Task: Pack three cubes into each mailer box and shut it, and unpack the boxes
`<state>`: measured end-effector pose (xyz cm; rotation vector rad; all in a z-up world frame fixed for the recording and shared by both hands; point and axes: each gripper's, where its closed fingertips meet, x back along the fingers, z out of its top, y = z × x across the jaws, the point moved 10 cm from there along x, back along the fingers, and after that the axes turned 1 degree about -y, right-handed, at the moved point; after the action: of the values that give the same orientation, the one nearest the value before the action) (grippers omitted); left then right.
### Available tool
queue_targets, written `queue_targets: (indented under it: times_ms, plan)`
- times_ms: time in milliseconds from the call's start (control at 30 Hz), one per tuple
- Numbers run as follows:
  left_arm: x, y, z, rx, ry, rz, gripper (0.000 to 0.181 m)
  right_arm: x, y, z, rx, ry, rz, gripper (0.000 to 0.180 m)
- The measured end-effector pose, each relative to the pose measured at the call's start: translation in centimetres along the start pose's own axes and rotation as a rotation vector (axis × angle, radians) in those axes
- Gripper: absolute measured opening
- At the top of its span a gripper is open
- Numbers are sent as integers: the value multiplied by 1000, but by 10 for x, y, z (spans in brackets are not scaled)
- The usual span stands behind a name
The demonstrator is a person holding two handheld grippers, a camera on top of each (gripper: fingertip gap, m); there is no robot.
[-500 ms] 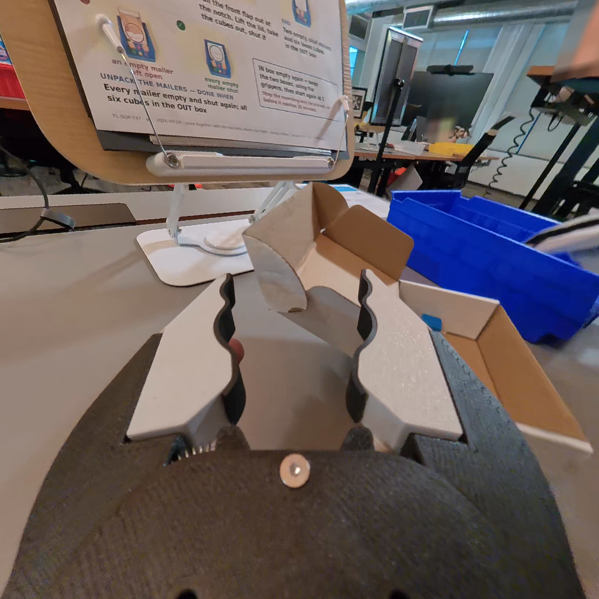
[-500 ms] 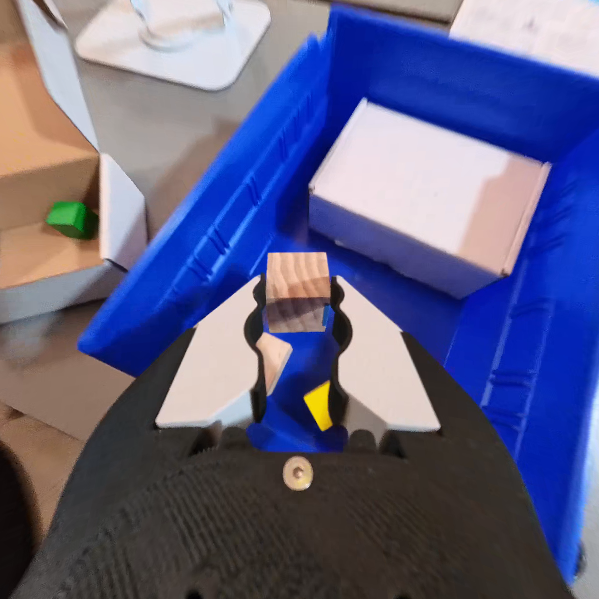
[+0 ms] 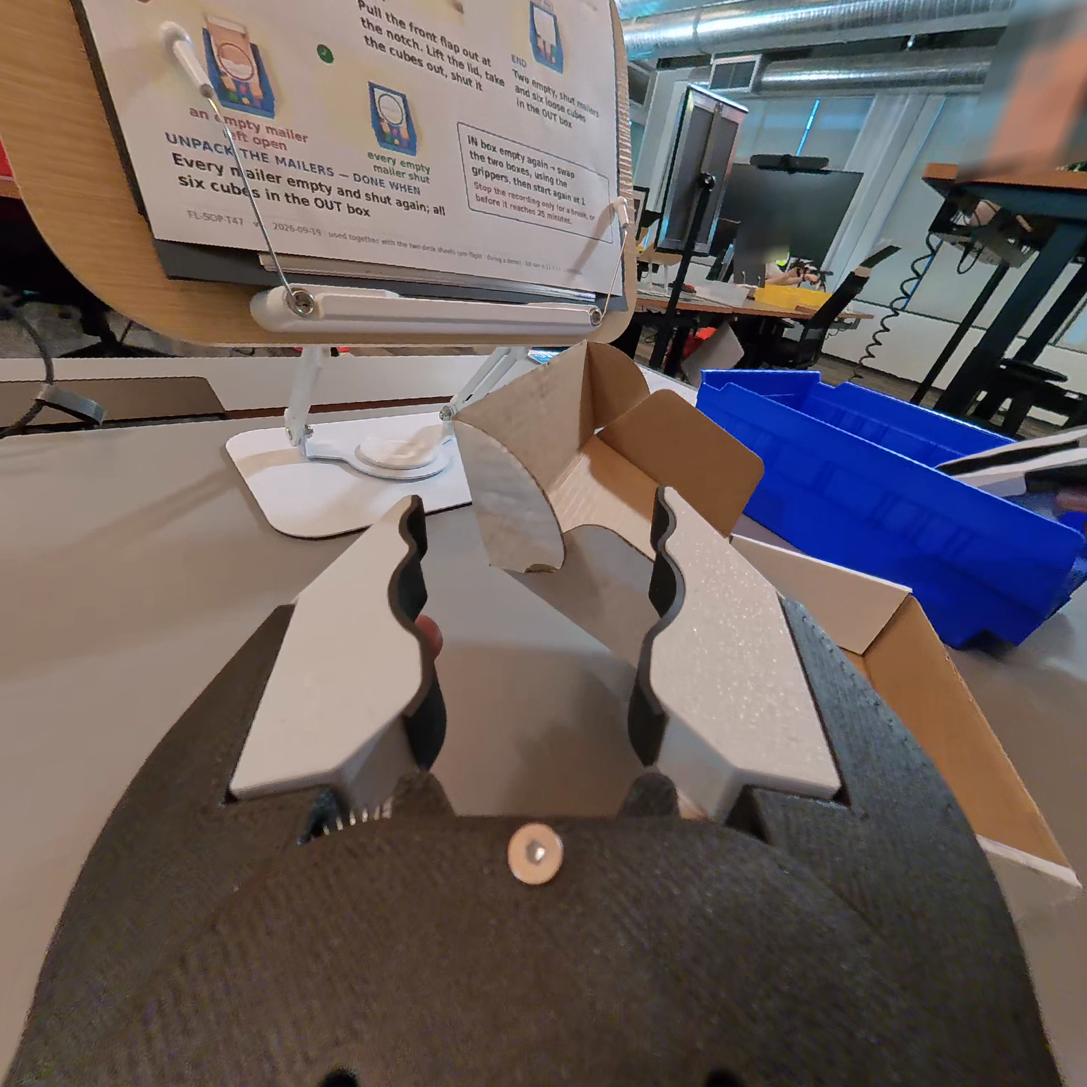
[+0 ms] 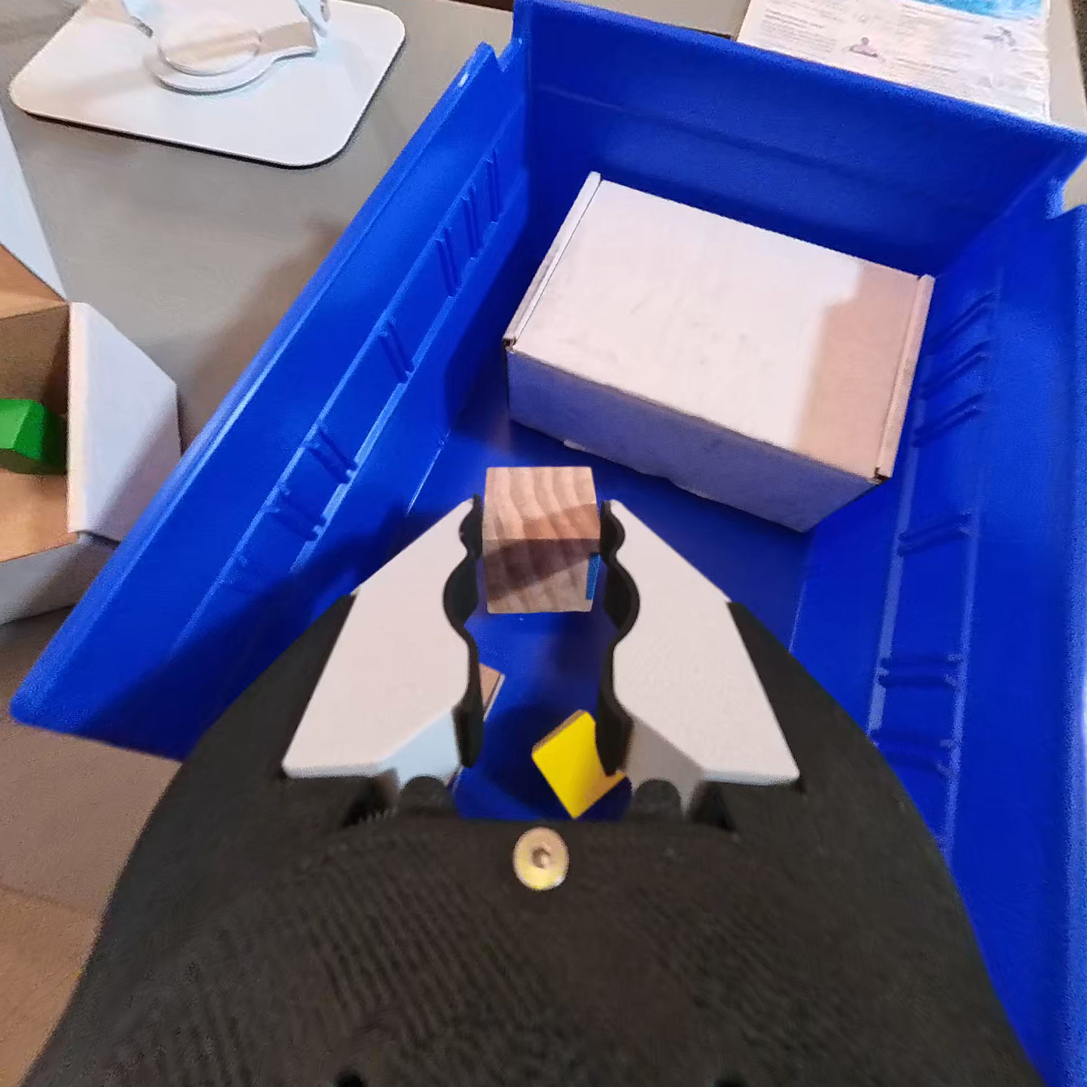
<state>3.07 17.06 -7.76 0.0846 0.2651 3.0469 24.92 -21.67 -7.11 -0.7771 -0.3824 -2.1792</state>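
My right gripper (image 4: pixel 541 517) is shut on a bare wooden cube (image 4: pixel 538 529) with one blue side and holds it above the inside of the blue bin (image 4: pixel 364 423). Below it in the bin lie a yellow cube (image 4: pixel 567 759) and part of another wooden cube (image 4: pixel 491 685). A shut white mailer box (image 4: pixel 706 329) sits at the bin's far end. An open mailer box (image 4: pixel 112 423) on the table to the left holds a green cube (image 4: pixel 23 432). My left gripper (image 3: pixel 538 529) is open and empty, low over the table beside that open mailer (image 3: pixel 823 594), whose lid (image 3: pixel 588 447) stands up.
A document stand with a white base (image 3: pixel 329 482) and an instruction sheet (image 3: pixel 364 129) stands behind the open mailer. The blue bin (image 3: pixel 882 500) lies right of the mailer. A paper sheet (image 4: pixel 894 47) lies beyond the bin. A small red thing (image 3: pixel 432 632) shows behind my left finger. One gripper's finger ends stand about 35 centimetres off the other's.
My right gripper has carried the wooden cube a little farther over the bin, so the open mailer has slid towards the left edge of its view. The left gripper has hardly moved.
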Motion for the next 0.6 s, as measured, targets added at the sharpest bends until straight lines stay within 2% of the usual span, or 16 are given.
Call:
queue_targets:
  times_ms: [167,333,467,600]
  plan:
    - [10,-3,-1,-3,-11,16,80,-14,-4,-1,38,-88,-31,40]
    - [24,-2,-1,-59,-7,40,78,-11,-7,-4,73,-181,-26,40]
    - [29,0,-3,-102,-9,48,78,-16,-9,-6,34,-236,42,50]
    - [31,1,-3,-111,-14,48,78,-10,-9,1,40,-219,39,61]
